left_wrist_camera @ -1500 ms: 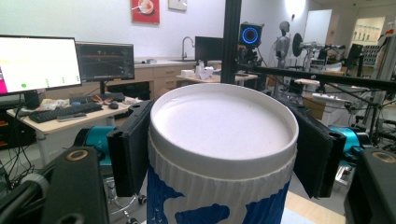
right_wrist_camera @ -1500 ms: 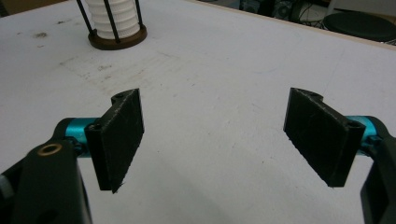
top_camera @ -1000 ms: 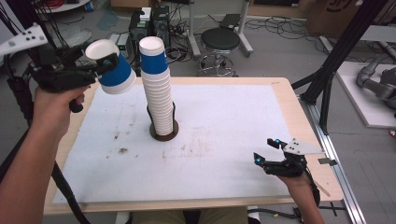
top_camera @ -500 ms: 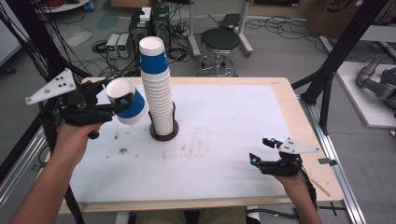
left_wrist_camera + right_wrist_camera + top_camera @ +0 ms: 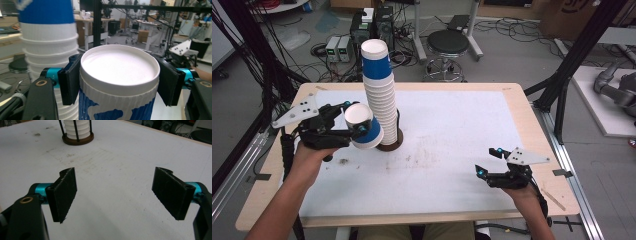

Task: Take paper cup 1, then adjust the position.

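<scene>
Blue-white cup [image 5: 363, 125] is gripped on its side in left gripper [image 5: 354, 122] fingers, just beside cup stack [image 5: 379, 95] on desk [image 5: 452, 150]. Right gripper [image 5: 488, 161] fingers are spread wide, nothing between.

One tall cup stack [image 5: 381, 95] on one round brown holder [image 5: 391, 145]. One separate blue-and-white cup [image 5: 364, 125] beside it. Two grippers: left gripper [image 5: 353, 120], right gripper [image 5: 488, 161]. One table [image 5: 452, 200]. One stool [image 5: 447, 43] behind.

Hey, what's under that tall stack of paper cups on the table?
A round dark wooden base with thin black upright rods around the cup stack. The stack covers the base's middle, and the cup in the left gripper hides its left edge.
</scene>
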A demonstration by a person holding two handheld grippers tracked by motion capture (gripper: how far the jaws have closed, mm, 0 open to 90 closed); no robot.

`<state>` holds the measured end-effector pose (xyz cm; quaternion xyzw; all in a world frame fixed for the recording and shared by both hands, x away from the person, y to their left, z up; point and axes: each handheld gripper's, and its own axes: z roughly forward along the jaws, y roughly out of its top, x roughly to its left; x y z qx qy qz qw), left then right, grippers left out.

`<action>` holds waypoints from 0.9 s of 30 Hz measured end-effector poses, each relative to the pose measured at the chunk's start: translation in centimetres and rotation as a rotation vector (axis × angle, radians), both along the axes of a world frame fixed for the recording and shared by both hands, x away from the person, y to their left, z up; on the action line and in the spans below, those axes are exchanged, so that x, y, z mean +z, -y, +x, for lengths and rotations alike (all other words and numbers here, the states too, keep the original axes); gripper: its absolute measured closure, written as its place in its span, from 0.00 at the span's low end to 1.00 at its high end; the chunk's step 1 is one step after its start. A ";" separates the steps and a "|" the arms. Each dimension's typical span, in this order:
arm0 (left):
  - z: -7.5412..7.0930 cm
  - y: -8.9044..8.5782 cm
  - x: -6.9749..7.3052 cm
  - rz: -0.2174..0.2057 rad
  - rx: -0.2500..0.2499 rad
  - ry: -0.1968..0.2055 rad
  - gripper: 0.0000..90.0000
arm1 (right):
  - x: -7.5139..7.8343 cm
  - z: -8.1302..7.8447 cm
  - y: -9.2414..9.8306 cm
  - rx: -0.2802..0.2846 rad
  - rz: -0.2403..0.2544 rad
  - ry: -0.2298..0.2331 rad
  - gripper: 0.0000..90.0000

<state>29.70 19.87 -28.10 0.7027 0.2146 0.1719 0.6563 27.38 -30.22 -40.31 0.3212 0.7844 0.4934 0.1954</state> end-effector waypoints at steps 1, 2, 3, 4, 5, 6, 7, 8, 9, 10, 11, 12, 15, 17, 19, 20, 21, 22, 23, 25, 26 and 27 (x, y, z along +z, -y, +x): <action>0.0 0.3 -0.1 0.008 -0.008 0.002 0.33 | 0.1 -0.1 -0.1 0.004 0.003 -0.001 0.23; 0.0 0.3 -0.1 0.008 -0.008 0.002 0.33 | 0.1 -0.1 -0.1 0.004 0.003 -0.001 0.23; 0.0 1.1 -0.4 0.016 -0.025 0.004 0.33 | 0.2 -0.1 -0.3 0.023 0.008 -0.003 0.23; 0.0 1.4 -0.6 0.021 -0.038 0.004 0.33 | 0.3 -0.2 -0.4 0.027 0.010 -0.002 0.23; 0.0 1.4 -0.6 0.021 -0.038 0.004 0.33 | 0.3 -0.2 -0.5 0.038 0.016 0.002 0.23; 0.1 1.8 -0.8 0.024 -0.047 0.004 0.33 | 0.4 -0.2 -0.7 0.050 0.019 -0.001 0.23; 0.1 2.2 -1.0 0.026 -0.057 0.003 0.33 | 0.4 -0.2 -0.7 0.050 0.019 -0.001 0.23; 0.2 2.7 -1.3 0.030 -0.070 0.003 0.33 | 0.7 -0.3 -1.2 0.074 0.027 0.000 0.23; 0.3 3.0 -1.4 0.029 -0.079 0.003 0.33 | 0.8 -0.3 -1.4 0.077 0.027 0.008 0.23; 0.5 3.8 -1.9 0.033 -0.103 0.000 0.33 | 0.9 -0.4 -1.6 0.081 0.029 0.017 0.23; 0.5 3.8 -1.9 0.033 -0.103 0.000 0.33 | 0.9 -0.4 -1.6 0.081 0.029 0.017 0.23; 0.7 4.3 -2.1 0.040 -0.114 -0.004 0.33 | 1.1 -0.6 -1.9 0.105 0.043 0.027 0.23; 1.0 5.5 -2.4 0.050 -0.143 -0.002 0.33 | 1.5 -0.6 -2.5 0.136 0.056 0.034 0.23; 1.1 6.3 -2.5 0.052 -0.159 0.004 0.33 | 1.8 -0.4 -3.0 0.170 0.052 0.041 0.23; 1.2 7.1 -2.8 0.055 -0.175 0.007 0.33 | 2.1 -0.2 -3.5 0.202 0.049 0.051 0.23; 1.2 7.4 -2.9 0.053 -0.179 0.007 0.33 | 2.2 -0.1 -3.6 0.213 0.051 0.051 0.23; 1.3 7.7 -3.0 0.052 -0.184 0.004 0.33 | 2.2 -0.1 -3.6 0.213 0.051 0.051 0.23; 1.3 8.0 -3.1 0.054 -0.188 0.000 0.33 | 2.3 0.0 -3.8 0.223 0.051 0.055 0.23; 1.4 8.3 -3.2 0.056 -0.195 -0.002 0.33 | 2.3 0.1 -4.0 0.232 0.051 0.058 0.23; 1.5 8.8 -3.4 0.057 -0.205 -0.007 0.33 | 2.5 0.3 -4.4 0.253 0.057 0.065 0.23; 1.5 9.0 -3.5 0.056 -0.210 -0.010 0.33 | 2.5 0.4 -4.6 0.263 0.058 0.062 0.23; 1.5 9.1 -3.5 0.058 -0.212 -0.011 0.33 | 2.6 0.5 -4.7 0.275 0.056 0.060 0.23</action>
